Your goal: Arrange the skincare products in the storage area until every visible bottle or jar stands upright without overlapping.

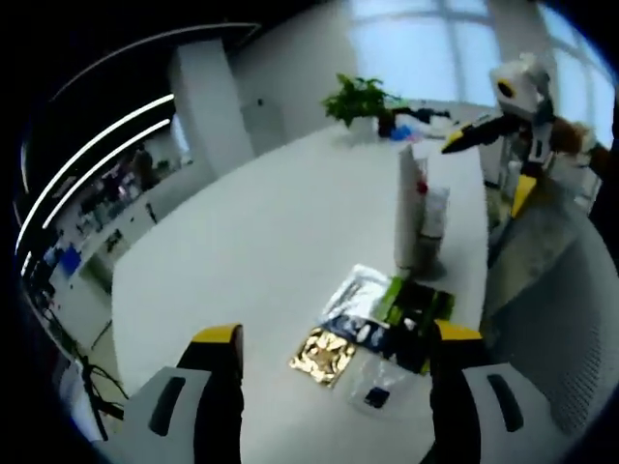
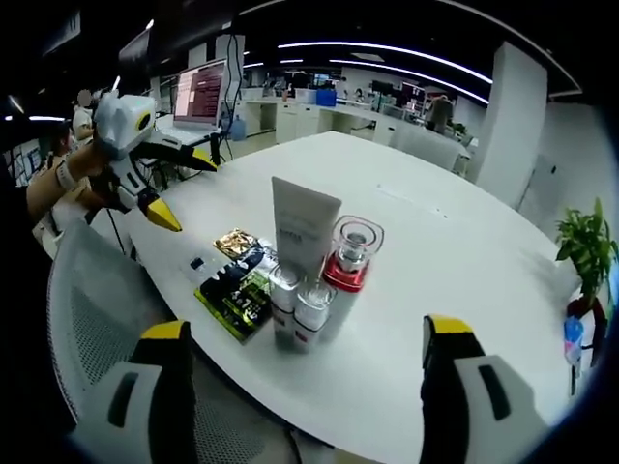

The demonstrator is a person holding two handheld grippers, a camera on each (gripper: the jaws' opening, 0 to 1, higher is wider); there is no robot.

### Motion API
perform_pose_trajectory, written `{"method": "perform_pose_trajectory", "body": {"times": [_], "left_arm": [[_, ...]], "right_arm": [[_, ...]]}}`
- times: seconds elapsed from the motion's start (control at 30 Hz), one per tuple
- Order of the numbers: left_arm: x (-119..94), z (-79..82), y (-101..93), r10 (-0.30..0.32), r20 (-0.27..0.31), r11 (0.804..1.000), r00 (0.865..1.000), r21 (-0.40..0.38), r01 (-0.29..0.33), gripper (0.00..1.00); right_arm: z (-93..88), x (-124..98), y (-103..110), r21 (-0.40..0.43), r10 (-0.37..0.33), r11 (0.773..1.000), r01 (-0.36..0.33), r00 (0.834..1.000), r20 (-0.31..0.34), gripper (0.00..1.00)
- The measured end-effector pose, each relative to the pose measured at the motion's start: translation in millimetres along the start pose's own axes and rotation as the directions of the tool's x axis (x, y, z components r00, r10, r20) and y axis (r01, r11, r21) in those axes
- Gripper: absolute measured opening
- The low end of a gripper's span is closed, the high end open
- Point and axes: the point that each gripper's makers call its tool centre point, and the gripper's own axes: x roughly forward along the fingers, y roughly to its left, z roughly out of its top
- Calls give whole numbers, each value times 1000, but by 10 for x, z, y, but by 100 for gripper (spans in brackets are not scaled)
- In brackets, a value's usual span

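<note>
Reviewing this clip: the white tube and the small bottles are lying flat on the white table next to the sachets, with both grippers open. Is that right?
Not quite. In the right gripper view the tube and bottles stand upright, not flat, on the table beside the sachets. Both the left gripper and right gripper are open, as you said.

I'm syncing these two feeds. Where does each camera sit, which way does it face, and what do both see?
Left gripper view: rides the left tongs, looks along the white table towards a plant; the right tongs show upper right.
Right gripper view: rides the right tongs, faces desks and a laptop; the left tongs show, a hand behind them.
Shared: white tube, sachets.
</note>
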Motion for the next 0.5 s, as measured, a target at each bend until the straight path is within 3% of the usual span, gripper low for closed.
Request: {"method": "perform_pose_trajectory", "body": {"times": [0.1, 0.2, 0.5], "left_arm": [[-108, -5, 14, 27, 14, 999, 1000, -26, -27, 80], [-189, -12, 47, 63, 48, 991, 997, -119, -57, 83], [-320, -120, -40, 71, 75, 964, 995, -260, -49, 93]], "right_arm": [[0, -17, -4, 3, 0, 1000, 0, 1000, 4, 99], [-13, -18, -17, 6, -3, 1000, 3, 1000, 3, 99], [-1, -20, -75, 12, -11, 1000, 11, 1000, 6, 99]]}}
